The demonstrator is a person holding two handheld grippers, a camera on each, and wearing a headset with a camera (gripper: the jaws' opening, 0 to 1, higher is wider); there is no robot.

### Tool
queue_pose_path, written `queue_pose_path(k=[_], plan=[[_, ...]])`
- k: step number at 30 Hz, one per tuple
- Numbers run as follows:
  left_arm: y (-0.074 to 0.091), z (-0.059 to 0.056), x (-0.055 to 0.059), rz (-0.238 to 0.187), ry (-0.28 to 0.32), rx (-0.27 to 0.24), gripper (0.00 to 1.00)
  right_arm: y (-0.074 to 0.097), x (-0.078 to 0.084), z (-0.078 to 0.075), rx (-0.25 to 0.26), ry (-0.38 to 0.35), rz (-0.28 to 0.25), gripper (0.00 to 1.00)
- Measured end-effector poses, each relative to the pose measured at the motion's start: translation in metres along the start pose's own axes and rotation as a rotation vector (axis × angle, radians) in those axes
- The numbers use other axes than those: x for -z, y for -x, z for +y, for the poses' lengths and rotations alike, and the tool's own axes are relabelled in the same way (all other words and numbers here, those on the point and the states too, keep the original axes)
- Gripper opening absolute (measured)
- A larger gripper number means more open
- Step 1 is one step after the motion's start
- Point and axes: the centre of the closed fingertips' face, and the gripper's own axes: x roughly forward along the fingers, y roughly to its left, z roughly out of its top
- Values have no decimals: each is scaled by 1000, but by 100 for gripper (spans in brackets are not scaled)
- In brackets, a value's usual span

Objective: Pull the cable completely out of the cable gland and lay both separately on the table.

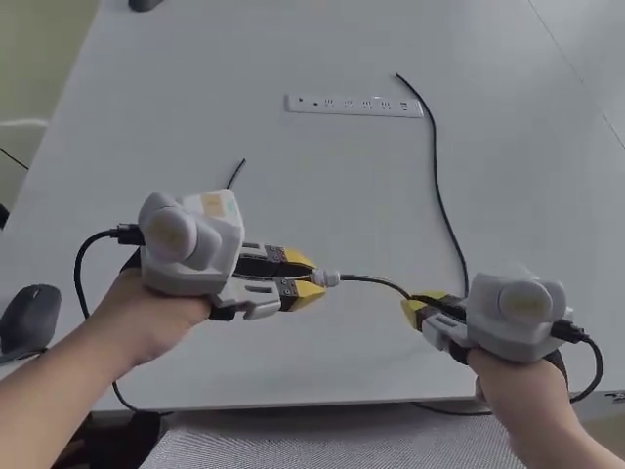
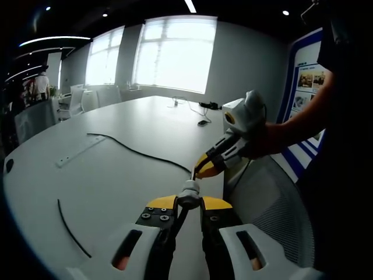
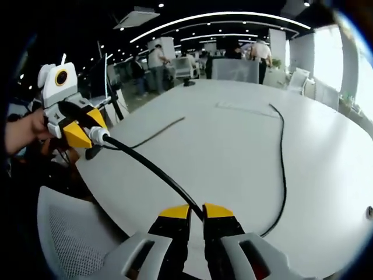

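Cable gland (image 1: 328, 279), white, sits just left of centre in the head view, pinched between the yellow jaws of the left gripper (image 1: 312, 277). We see the same grip at the bottom of the left gripper view, where the jaws close on the gland's body. The cable (image 1: 371, 280), black, leaves the gland toward the right of the frame and enters the right gripper (image 1: 415, 305), whose jaws are pressed together on it a short way from the gland. Both are held in the air above the near part of the table (image 1: 293, 195).

The stretch between the two grippers lies almost level across the frame, so the cable's long axis runs from one set of jaws to the other. We judge that the cable is not yet out of the gland. The pull should follow this axis, with the right gripper drawing toward the lower right and the left holding the gland fixed.

A black wire (image 1: 437, 181) lies on the table from the upper middle down toward the right gripper; we cannot tell whether it is the same cable. A power strip (image 1: 356, 105) lies beyond, near the top.
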Motion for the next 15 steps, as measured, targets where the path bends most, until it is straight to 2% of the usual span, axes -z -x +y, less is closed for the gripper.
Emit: queue_pose_path(k=[1, 2, 4, 6, 8, 10, 13, 15], plan=[[0, 0, 0, 0, 0, -1, 15, 1, -3, 1, 1, 28, -3, 4], [0, 0, 0, 0, 0, -1, 15, 2, -8, 7, -20, 53, -14, 5], [-1, -1, 1, 2, 0, 3, 15, 4, -20, 17, -39, 140, -31, 8], [-2, -3, 2, 8, -4, 8, 15, 6, -31, 30, -49, 279, -33, 10], [-3, -2, 3, 9, -4, 10, 15, 7, -42, 47, -68, 397, -53, 11], [-4, -3, 2, 8, -5, 13, 15, 8, -47, 62, -85, 497, -52, 12], [-6, -3, 2, 10, -4, 15, 15, 7, -54, 79, -101, 592, -61, 10], [-6, -3, 2, 10, -4, 17, 15, 6, -57, 87, -110, 625, -65, 9]])
